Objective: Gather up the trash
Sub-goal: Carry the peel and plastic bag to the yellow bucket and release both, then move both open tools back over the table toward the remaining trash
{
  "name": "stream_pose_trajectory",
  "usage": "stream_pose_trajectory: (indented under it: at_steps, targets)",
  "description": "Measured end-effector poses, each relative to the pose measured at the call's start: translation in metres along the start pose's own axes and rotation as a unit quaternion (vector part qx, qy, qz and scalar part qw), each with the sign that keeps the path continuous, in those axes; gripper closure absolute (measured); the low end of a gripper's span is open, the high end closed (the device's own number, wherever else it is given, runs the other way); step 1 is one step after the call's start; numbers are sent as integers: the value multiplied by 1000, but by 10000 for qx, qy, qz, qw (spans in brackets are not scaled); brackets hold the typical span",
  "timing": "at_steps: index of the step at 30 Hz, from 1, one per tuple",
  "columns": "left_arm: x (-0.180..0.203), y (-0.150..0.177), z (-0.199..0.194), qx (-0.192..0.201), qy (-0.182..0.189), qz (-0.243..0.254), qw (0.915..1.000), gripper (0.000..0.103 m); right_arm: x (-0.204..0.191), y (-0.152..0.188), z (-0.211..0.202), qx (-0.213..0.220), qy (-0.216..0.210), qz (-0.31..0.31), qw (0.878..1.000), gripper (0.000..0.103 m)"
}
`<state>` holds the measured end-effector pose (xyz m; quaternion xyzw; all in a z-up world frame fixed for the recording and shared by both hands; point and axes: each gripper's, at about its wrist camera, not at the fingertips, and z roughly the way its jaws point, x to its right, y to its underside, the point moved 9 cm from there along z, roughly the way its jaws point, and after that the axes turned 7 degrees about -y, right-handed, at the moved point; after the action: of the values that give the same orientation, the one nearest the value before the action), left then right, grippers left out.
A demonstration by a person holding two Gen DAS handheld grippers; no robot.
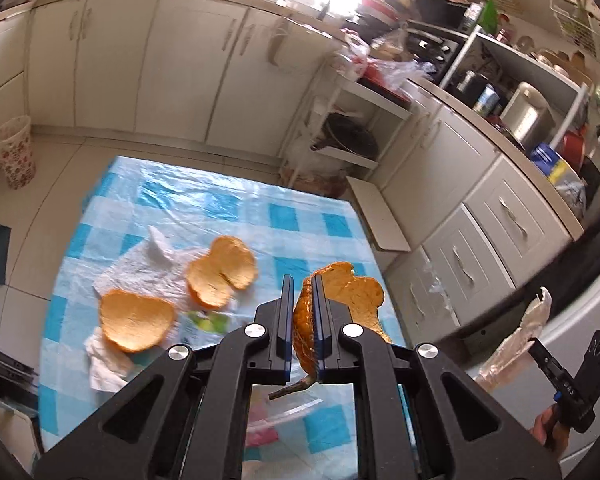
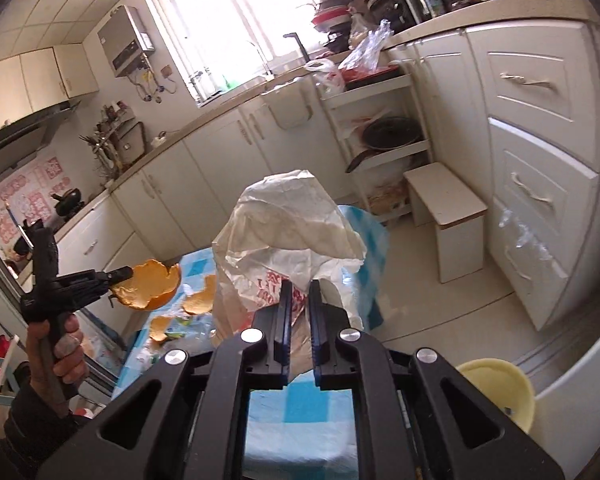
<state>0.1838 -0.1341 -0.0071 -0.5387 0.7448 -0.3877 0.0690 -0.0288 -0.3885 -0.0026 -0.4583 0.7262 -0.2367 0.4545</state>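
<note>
Orange peel lifted; two peels on checked cloth.

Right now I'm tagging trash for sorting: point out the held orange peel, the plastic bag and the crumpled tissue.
orange peel (image 1: 340, 300), left wrist view, its pale inner side.
plastic bag (image 2: 288, 232), right wrist view, its crumpled upper part.
crumpled tissue (image 1: 104, 372), left wrist view, its middle.

- Daylight floods from the window, blown out white at 12 o'clock in both views.
- Glare streaks the table.
- Fisheye bending and dark vignette ring the edges; slight motion blur.
</note>
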Motion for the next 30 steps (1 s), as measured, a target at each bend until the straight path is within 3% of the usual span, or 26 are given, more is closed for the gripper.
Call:
stream_pose_trajectory:
  at_steps: [5,12,22,25,27,29,30]
  targets:
    - [97,54,25,-548,532,651,9949,95,59,33,-28,-176,939,33,9954,93]
    - [212,148,77,-1308,737,1720,9736,95,130,81,-33,-503,1866,118,9811,93]
    - [279,236,166,-2054,369,2424,9475,95,208,136,1,-975,2315,402,9671,92]
    - [291,257,189,-2289,238,2705,9348,94,222,145,13,-1178,2416,450,9621,75]
    - [295,262,196,-2318,189,2764,9325,90,225,150,13,-1212,2432,454,9613,70]
    - [298,260,196,-2295,198,2736,9338,67,224,148,11,-1202,2426,429,9617,67]
    - [298,255,194,-2218,198,2736,9357,62,223,147,9,-1185,2431,423,9618,65]
